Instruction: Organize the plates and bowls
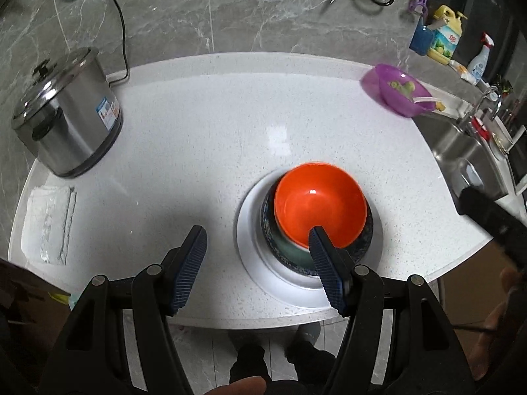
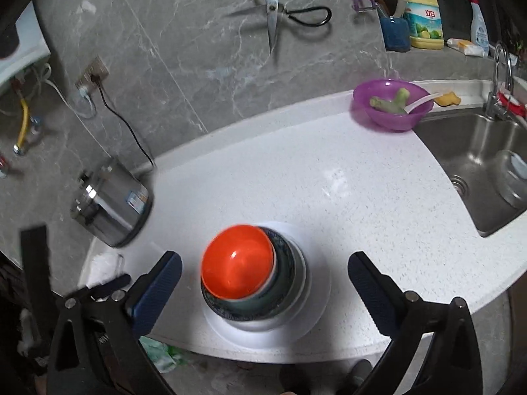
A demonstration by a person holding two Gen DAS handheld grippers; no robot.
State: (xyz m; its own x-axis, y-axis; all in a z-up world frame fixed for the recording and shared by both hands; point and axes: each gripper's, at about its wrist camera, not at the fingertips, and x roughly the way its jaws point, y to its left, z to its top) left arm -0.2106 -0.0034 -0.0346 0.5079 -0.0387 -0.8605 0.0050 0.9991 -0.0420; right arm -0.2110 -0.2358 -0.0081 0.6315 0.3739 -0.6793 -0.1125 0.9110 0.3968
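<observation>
The orange bowl [image 1: 321, 204] sits on top of the stack, nested in a grey-green bowl [image 1: 290, 245], which rests in a dark patterned bowl [image 1: 364, 233], all carried by a white plate [image 1: 253, 263] near the front edge of the desk [image 1: 197, 131]. So the stack looks built, and the step in hand is judged to be either finishing up around it or going for what is left.

The left hand-held gripper [image 1: 257, 250] hangs just to the left of the stack, jaws parted about halfway and holding nothing; its right finger overlaps the orange bowl's near rim in the left wrist view, but whether it touches cannot be told. The right hand-held gripper [image 2: 265, 273] stands over the stack with its jaws wide, one finger on each side of the bowls, clear of them and empty.

Farther from the stack, towards the back right, a purple bowl [image 2: 392, 105] with green scraps and a white spoon sits beside the sink [image 2: 477, 164]. To the stack's left stands a steel pot [image 1: 66, 112], and nearer the front edge lies a folded cloth [image 1: 47, 223].

If the purple bowl belongs with the rest, the next move calls for a reach across to it, an open jaw over its rim, and care with its contents.
</observation>
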